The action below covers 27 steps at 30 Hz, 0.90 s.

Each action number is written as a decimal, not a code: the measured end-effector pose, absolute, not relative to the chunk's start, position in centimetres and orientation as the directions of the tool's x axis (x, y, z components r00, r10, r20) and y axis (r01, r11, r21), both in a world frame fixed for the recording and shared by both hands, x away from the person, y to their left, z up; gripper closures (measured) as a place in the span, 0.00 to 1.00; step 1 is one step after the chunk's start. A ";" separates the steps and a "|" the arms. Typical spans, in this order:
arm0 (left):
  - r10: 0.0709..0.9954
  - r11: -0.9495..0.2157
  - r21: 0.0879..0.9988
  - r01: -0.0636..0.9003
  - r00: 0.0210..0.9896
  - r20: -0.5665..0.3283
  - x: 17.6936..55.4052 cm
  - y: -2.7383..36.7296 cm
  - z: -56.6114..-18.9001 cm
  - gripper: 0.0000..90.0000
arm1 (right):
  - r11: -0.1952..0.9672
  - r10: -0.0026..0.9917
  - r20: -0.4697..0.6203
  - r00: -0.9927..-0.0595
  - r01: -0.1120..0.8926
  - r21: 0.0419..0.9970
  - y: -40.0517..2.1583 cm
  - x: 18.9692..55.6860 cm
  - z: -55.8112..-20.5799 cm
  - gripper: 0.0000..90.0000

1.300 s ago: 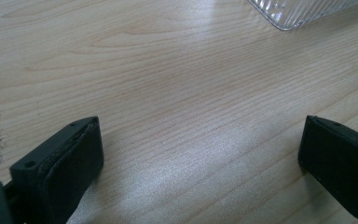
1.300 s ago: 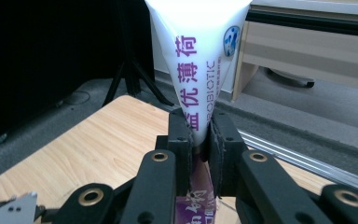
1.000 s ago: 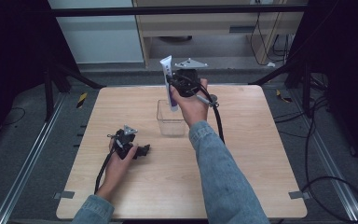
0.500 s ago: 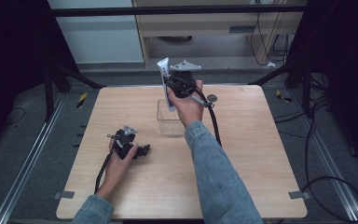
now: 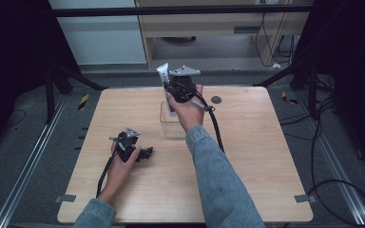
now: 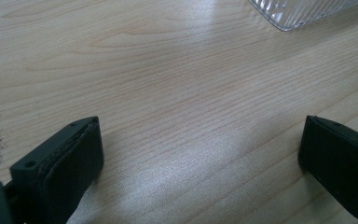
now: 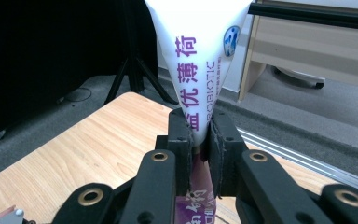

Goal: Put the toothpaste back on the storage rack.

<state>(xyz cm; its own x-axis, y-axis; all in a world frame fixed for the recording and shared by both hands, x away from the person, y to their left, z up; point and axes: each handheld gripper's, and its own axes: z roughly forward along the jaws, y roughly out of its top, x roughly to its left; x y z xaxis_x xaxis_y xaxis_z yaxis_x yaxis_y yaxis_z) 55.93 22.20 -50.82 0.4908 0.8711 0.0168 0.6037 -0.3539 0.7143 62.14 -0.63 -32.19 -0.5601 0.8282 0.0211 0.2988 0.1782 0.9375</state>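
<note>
Pale wood grain covers the rectangular tabletop I am working over. On its near left side my left gripper lies low on the boards, held in my left hand, its cable curling back toward the near edge. From the left gripper view I see its two black jaws standing wide apart with only bare wood between them, and a corner of the ribbed clear plastic container at the far right of that view.

Moving right, that small clear rectangular container sits near the table's middle, slightly toward the far side. Above it, my right hand holds the right gripper raised off the table. Its jaws are pressed tight on a white squeeze tube with purple lettering, pinching it on its narrower lower part; the tube's flat wide end points up and away. A small dark round disc lies on the wood just right of that hand.
</note>
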 end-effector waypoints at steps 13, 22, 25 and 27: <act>0.871 -0.355 0.714 0.604 0.491 0.018 55.9 22.2 -50.8 0.00 | 0.204 0.826 0.017 -0.563 0.326 0.923 -0.7 62.4 -33.5 0.89; 0.871 -0.355 0.714 0.604 0.491 0.017 55.9 22.2 -50.8 0.00 | 0.214 0.829 0.021 -0.560 0.351 0.912 -0.7 62.8 -34.8 0.89; 0.871 -0.355 0.714 0.603 0.491 0.017 55.9 22.2 -50.8 0.00 | 0.215 0.829 0.022 -0.558 0.355 0.910 -0.7 62.9 -35.1 0.89; 0.871 -0.355 0.714 0.603 0.491 0.018 55.9 22.2 -50.8 0.00 | 0.218 0.829 0.019 -0.558 0.355 0.909 -0.6 62.9 -35.3 0.89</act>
